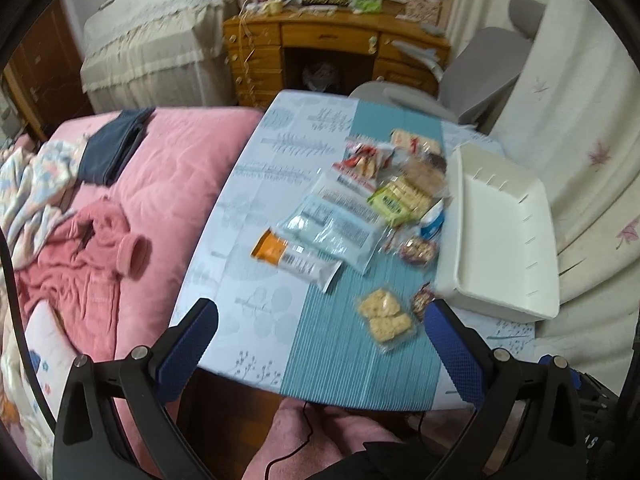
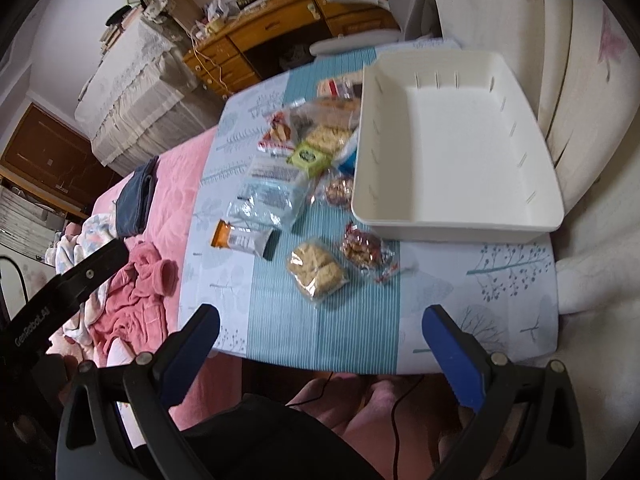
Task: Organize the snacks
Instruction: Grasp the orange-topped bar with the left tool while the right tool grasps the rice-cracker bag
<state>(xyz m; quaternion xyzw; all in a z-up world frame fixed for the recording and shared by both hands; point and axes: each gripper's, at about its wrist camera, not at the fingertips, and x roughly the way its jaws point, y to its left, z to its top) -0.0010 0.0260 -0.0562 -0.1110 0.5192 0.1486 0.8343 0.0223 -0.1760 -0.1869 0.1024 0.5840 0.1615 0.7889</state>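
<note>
A white plastic bin (image 2: pixel 460 152) sits on the small table (image 2: pixel 500 292), holding nothing. Wrapped snacks (image 2: pixel 288 160) lie just left of the bin. Left gripper (image 1: pixel 320 332) and right gripper (image 2: pixel 320 332) hover spread wide, grasping nothing.

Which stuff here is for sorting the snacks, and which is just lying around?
For the job: white bin, rice cracker pack, orange-ended bar, green packet, open left claw, open right claw.

Lying about: pink robe, navy pouch, wooden desk.
</note>
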